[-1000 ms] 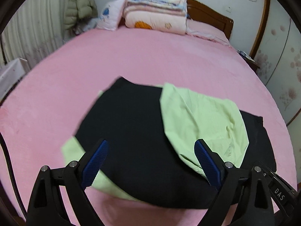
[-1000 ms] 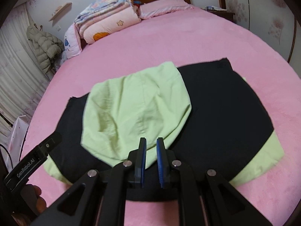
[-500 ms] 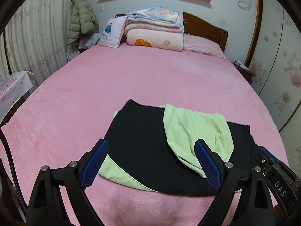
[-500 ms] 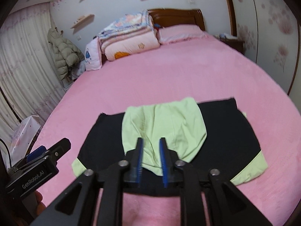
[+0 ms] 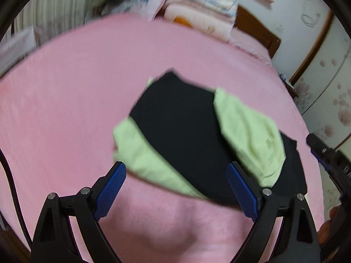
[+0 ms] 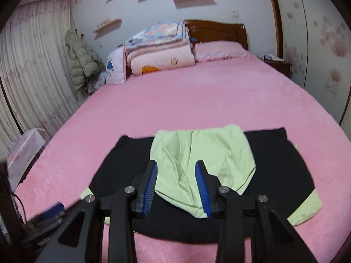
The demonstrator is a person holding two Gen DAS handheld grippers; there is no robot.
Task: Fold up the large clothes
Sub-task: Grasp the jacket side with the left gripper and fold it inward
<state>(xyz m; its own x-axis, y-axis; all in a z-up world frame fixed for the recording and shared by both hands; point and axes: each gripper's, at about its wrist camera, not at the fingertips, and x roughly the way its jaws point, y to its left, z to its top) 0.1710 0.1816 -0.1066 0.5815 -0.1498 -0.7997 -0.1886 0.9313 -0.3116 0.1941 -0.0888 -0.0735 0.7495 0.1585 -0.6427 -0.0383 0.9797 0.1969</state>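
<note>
Garment: a black and light green piece of clothing (image 6: 274,175) lies flat and partly folded on the near part of the bed, with the black body spread widest.
Green flap: a light green panel (image 6: 204,153) is folded over the middle of the black part, its lower tip pointing toward the camera in the right wrist view.
Green edges: light green fabric also shows past the black part at its near corners, on the left (image 5: 140,151) in the left wrist view and at the far right (image 6: 307,206) in the right wrist view.
Bed: a pink plush cover (image 6: 197,100) fills most of both views.
Left gripper: the left gripper (image 5: 176,188) hovers above the near edge of the garment, its blue-padded fingers (image 5: 109,188) wide apart with nothing between them; this view is blurred.
Right gripper: the right gripper (image 6: 177,186) hangs above the tip of the green flap; its jaws are opening, and the pads do not press the cloth seen between them.
Head of the bed: folded quilts (image 6: 160,50) and a pink pillow (image 6: 221,49) rest against a wooden headboard (image 6: 217,30).
Left wall: a puffy jacket (image 6: 84,63) hangs beside pale curtains (image 6: 33,65).
</note>
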